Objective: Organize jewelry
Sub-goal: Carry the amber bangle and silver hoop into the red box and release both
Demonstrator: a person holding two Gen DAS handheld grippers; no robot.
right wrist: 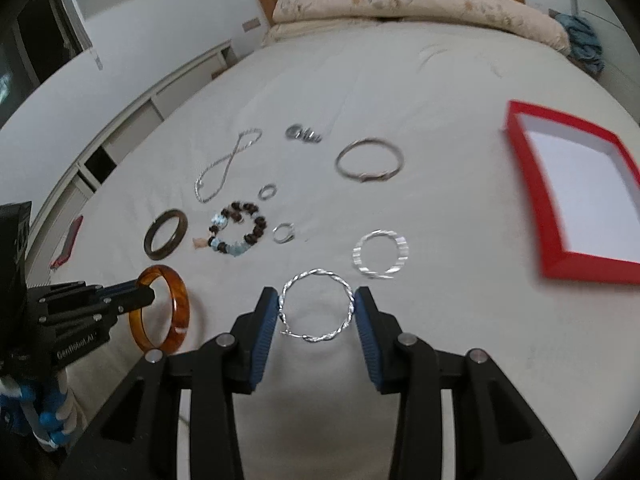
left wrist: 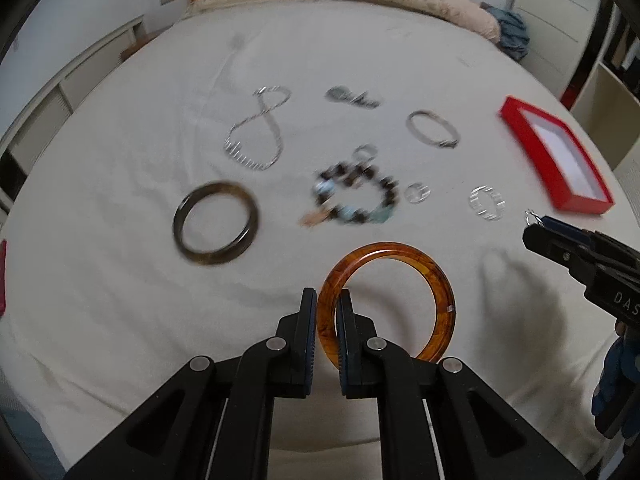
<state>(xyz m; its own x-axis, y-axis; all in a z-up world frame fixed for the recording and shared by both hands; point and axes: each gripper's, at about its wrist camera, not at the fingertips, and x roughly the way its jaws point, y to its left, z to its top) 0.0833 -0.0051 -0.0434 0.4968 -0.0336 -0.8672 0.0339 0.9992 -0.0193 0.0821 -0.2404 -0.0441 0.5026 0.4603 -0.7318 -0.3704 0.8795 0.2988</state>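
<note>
- Two black grippers work over a white bedsheet (right wrist: pixel 460 92) strewn with jewelry.
- The left gripper (left wrist: pixel 327 312) has its jaws clamped on the rim of an amber bangle (left wrist: pixel 436 280), one finger inside the ring and one outside; the bangle hangs tilted just above the sheet.
- From the right wrist view, the side of the left gripper bears white lettering that reads roughly "Genrobot.AI", partly blurred.
- The right gripper (right wrist: pixel 316 304) pinches a twisted silver hoop (right wrist: pixel 318 306) across its width between blue pads.
- From the left wrist view, the right gripper's body shows the letters "DAS", cut off at the frame edge.
- Lying on the sheet: a dark bangle (right wrist: pixel 166 234), a beaded bracelet (right wrist: pixel 238 234), a silver chain (right wrist: pixel 226 164), a thin silver bangle (right wrist: pixel 370 160) and a ribbed silver hoop (right wrist: pixel 381 254).
- A red box (right wrist: pixel 520 184) with a white lining lies open on the right, well apart from both grippers.
- No writing shows on the box.
</note>
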